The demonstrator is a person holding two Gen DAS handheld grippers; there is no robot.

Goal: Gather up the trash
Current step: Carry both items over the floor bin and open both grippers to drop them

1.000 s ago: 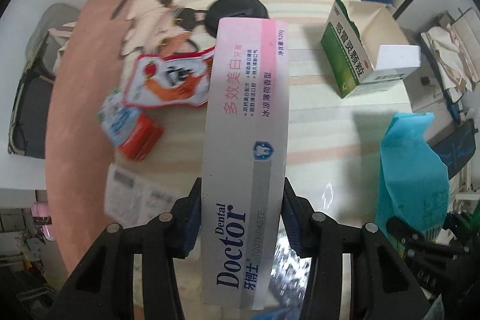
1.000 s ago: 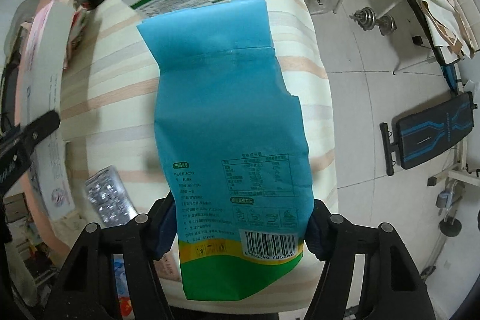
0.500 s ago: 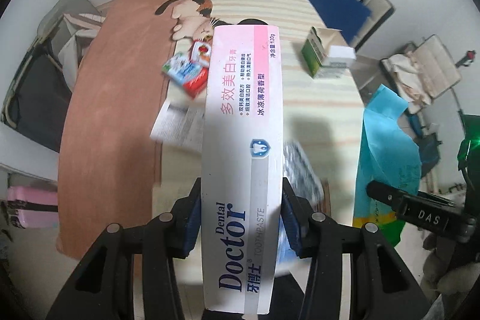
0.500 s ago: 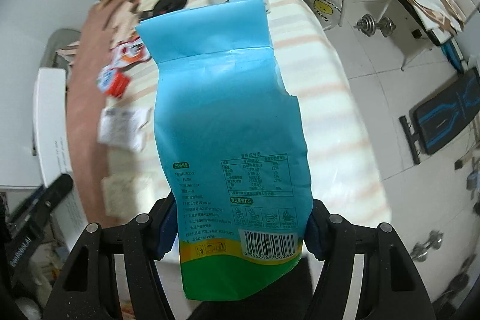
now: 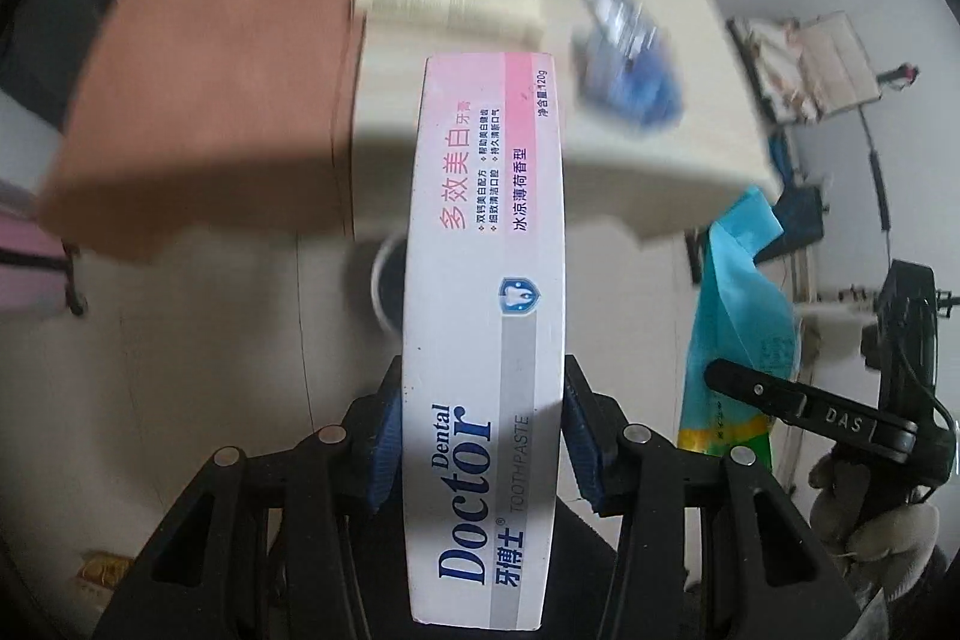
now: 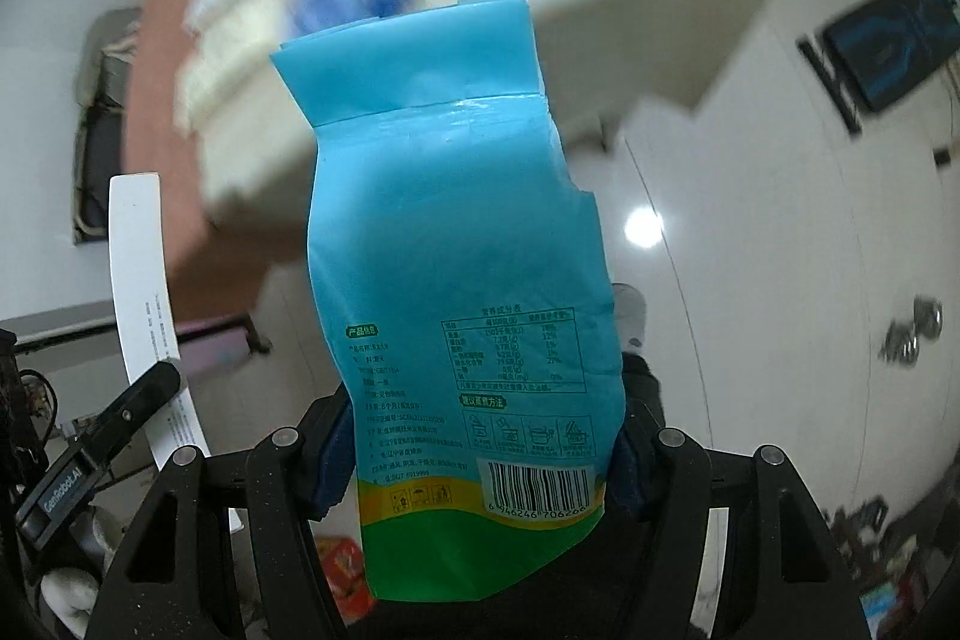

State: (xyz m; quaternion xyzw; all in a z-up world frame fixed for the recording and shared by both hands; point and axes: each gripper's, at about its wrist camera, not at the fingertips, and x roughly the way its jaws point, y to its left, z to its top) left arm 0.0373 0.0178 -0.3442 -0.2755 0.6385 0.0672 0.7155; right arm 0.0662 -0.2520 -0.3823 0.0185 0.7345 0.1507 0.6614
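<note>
My left gripper is shut on a long white and pink toothpaste box, which sticks out forward over the floor beyond the table's near edge. A round dark bin opening shows partly on the floor behind the box. My right gripper is shut on a flat blue food pouch with a green bottom and a barcode. In the left wrist view that blue pouch hangs at the right, with the right gripper's black finger across it. The toothpaste box appears at the left of the right wrist view.
The table with its striped cloth and brown runner lies ahead, blurred, with several wrappers and small boxes on it. White tiled floor spreads below. A shoe tip peeks from behind the pouch. Exercise gear lies at the right.
Both grippers have swept back off the table top with their loads, and now hang over the floor past the table's near edge. The table's trash has receded and blurred.
</note>
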